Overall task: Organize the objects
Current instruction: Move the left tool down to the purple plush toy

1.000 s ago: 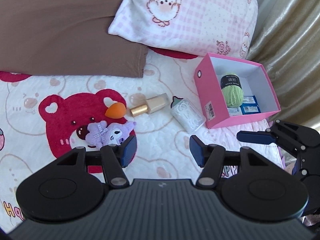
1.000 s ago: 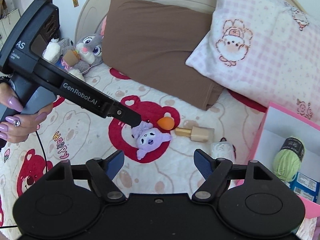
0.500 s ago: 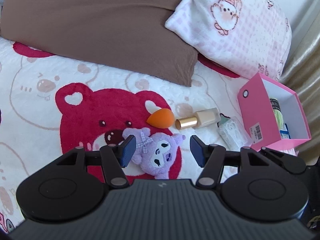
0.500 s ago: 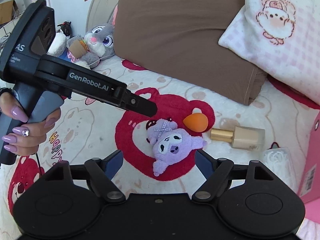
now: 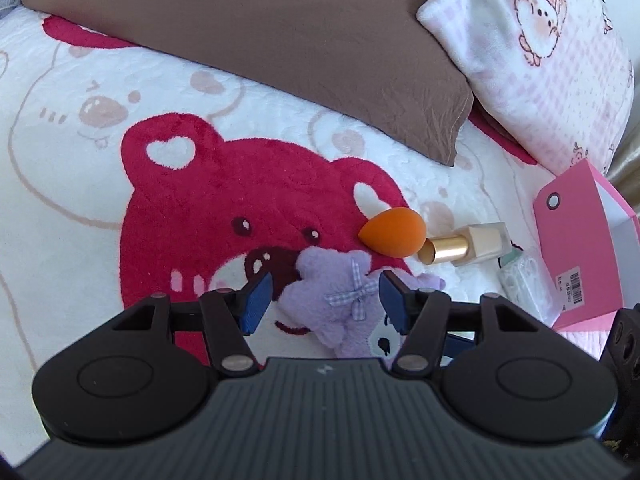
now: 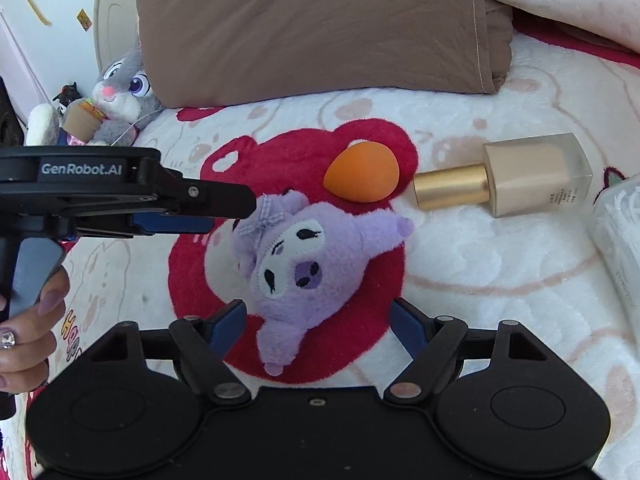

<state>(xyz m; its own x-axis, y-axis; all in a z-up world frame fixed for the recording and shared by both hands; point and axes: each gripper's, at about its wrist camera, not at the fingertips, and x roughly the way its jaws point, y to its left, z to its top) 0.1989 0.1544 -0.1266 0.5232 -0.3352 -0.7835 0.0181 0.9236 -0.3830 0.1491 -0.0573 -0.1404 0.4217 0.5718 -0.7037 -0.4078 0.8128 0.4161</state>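
Note:
A purple plush toy [image 5: 332, 296] [image 6: 316, 256] lies face up on the red bear print of the bedspread. My left gripper [image 5: 325, 300] is open with the plush's bowed head between its fingers, pads not pressing. It reaches the plush's head from the left in the right wrist view [image 6: 236, 216]. My right gripper [image 6: 318, 328] is open around the plush's lower body without squeezing it. An orange makeup sponge [image 5: 394, 236] [image 6: 362, 171] and a foundation bottle [image 5: 468, 244] [image 6: 520, 178] lie just behind the plush. The pink box [image 5: 580, 248] stands at the right.
A clear packet of cotton swabs [image 5: 524, 284] lies between the bottle and the box. A brown pillow [image 5: 280, 40] and a pink checked pillow [image 5: 540, 60] line the back. A grey rabbit plush [image 6: 120, 92] sits at the far left. A hand [image 6: 28, 340] holds the left gripper.
Both grippers have come down towards the purple plush, which now lies between both pairs of fingers. The pink box has slid to the right edge of the left wrist view.

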